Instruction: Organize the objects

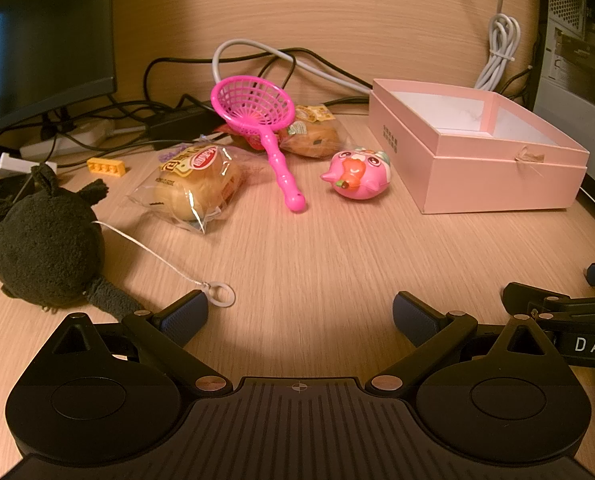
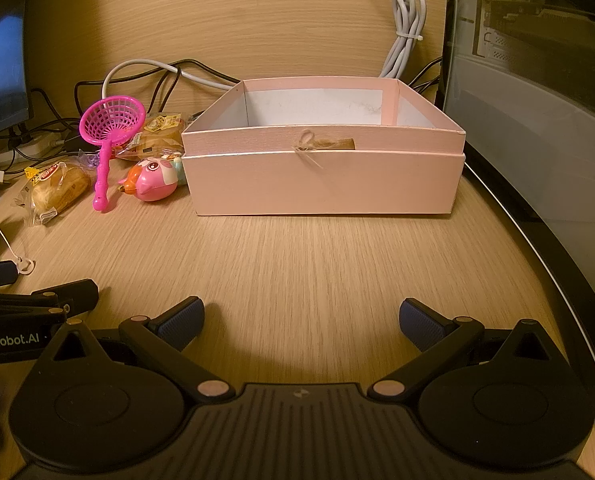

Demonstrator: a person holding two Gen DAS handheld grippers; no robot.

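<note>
An open pink box (image 1: 497, 176) (image 2: 325, 184) stands on the wooden desk, and what shows of its inside is bare. Left of it lie a pink round toy (image 1: 355, 174) (image 2: 153, 180), a pink toy strainer (image 1: 257, 112) (image 2: 111, 120), two wrapped buns (image 1: 195, 186) (image 1: 311, 136) (image 2: 57, 188) and a black plush (image 1: 43, 244) with a string and ring (image 1: 221, 294). My left gripper (image 1: 299, 316) is open and empty, low over the desk in front of these. My right gripper (image 2: 301, 322) is open and empty, facing the box front.
A monitor (image 1: 37, 40) and a tangle of cables (image 1: 257, 60) sit at the back left. A small yellow brick (image 1: 105, 167) lies near the plush. A computer case (image 2: 537, 100) stands right of the box. The desk edge (image 2: 557, 280) curves on the right.
</note>
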